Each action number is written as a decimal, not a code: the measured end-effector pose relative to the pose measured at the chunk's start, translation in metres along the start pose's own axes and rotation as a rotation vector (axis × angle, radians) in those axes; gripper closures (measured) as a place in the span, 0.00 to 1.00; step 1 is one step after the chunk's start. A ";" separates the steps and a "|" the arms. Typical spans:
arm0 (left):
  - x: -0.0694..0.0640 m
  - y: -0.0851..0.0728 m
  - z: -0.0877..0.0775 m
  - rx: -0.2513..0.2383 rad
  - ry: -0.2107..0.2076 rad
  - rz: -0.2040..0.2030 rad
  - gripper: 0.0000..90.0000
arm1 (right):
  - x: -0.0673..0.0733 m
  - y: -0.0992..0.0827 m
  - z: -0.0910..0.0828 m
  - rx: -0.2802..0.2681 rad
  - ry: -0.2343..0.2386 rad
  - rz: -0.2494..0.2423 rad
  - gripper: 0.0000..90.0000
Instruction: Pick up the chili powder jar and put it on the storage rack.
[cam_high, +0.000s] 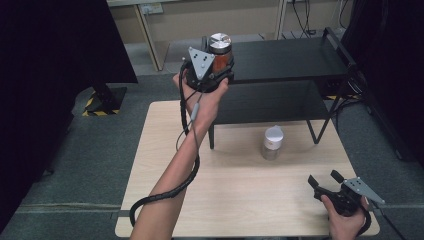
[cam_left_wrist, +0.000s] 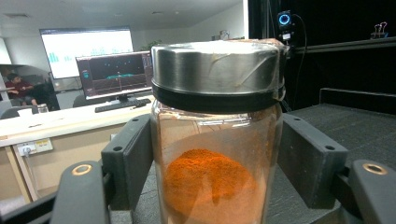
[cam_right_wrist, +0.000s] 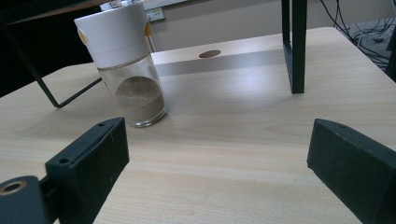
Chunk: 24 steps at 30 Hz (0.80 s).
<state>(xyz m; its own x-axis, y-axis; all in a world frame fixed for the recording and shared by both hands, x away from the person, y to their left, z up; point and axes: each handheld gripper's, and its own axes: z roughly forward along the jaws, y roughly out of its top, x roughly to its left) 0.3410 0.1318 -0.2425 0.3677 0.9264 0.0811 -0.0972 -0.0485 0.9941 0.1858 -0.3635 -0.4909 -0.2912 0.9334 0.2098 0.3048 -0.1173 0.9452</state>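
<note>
High view: the left gripper (cam_high: 216, 70) is raised at the left end of the black shelf (cam_high: 290, 60), clamped on a glass jar (cam_high: 220, 52). The grey plate and the hand cover most of the jar there; its metal lid and a strip of orange show above them. Whether the jar's base rests on the shelf or hangs clear of it cannot be made out.

Left gripper view: the jar (cam_left_wrist: 217, 140) stands upright between the two black jaws, both pads pressed against its glass sides. Its bottom is cut off by the lower edge. It is clear glass with a brushed steel lid over a black band, holding a heap of orange powder about a third of the way up; a powder film clouds the glass above.

Right gripper (cam_high: 326, 181) lies low at the near right corner of the wooden table (cam_high: 165, 150), jaws spread wide with nothing between them. Ahead of it stands a second jar (cam_right_wrist: 126, 70) with a white cap and brownish powder, well apart from the jaws, in front of the shelf's legs.
</note>
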 end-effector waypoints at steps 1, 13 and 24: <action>0.000 0.000 0.001 0.001 0.002 -0.002 0.34 | 0.000 0.000 0.000 0.000 0.000 0.000 0.06; 0.002 -0.004 0.010 0.027 0.017 -0.032 0.34 | 0.000 0.000 0.000 0.001 0.002 -0.002 0.06; 0.011 -0.004 0.012 0.034 -0.001 -0.097 0.33 | 0.000 0.001 0.000 0.006 0.002 -0.002 0.06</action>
<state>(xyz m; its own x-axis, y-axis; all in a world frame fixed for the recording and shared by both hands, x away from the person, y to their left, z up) 0.3569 0.1376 -0.2444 0.3750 0.9269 -0.0154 -0.0293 0.0284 0.9992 0.1865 -0.3636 -0.4901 -0.2940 0.9328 0.2082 0.3091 -0.1133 0.9442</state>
